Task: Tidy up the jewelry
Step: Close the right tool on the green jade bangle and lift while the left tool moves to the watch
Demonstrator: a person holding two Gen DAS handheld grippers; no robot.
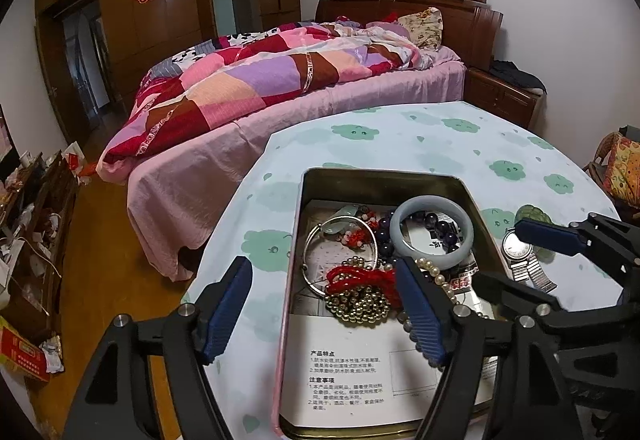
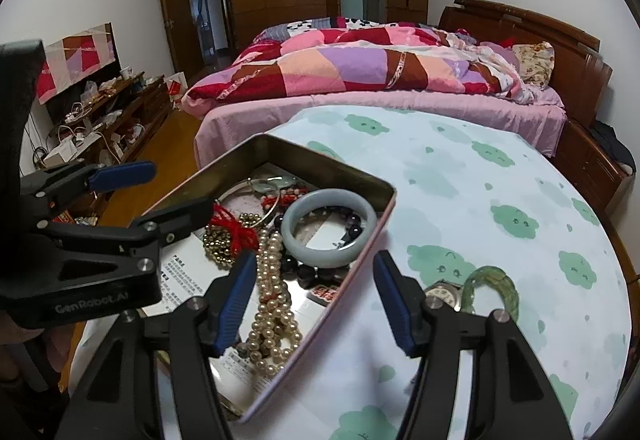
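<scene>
An open metal tin (image 1: 384, 175) (image 2: 320, 159) lies on the cloud-print tablecloth (image 2: 480, 179). Inside are a pale jade bangle (image 1: 432, 200) (image 2: 320, 258), a silver bangle (image 1: 306, 252), gold beads with red cord (image 1: 360, 306) (image 2: 218, 244), pearls (image 2: 272, 300) and dark purple beads (image 2: 304, 272). My left gripper (image 1: 324, 304) (image 2: 160, 191) stands open over the tin's left wall and the gold beads, gripping nothing. My right gripper (image 2: 316, 300) (image 1: 520, 260) is open astride the tin's right wall. A watch (image 2: 442, 290) (image 1: 518, 246) and a green jade ring (image 2: 510, 292) lie outside the tin.
A printed leaflet (image 1: 344, 372) lines the tin's near end. Past the table's far edge stands a bed with a patchwork quilt (image 1: 260, 79). A cluttered low cabinet (image 2: 104, 127) runs along the left wall, beside the wooden floor.
</scene>
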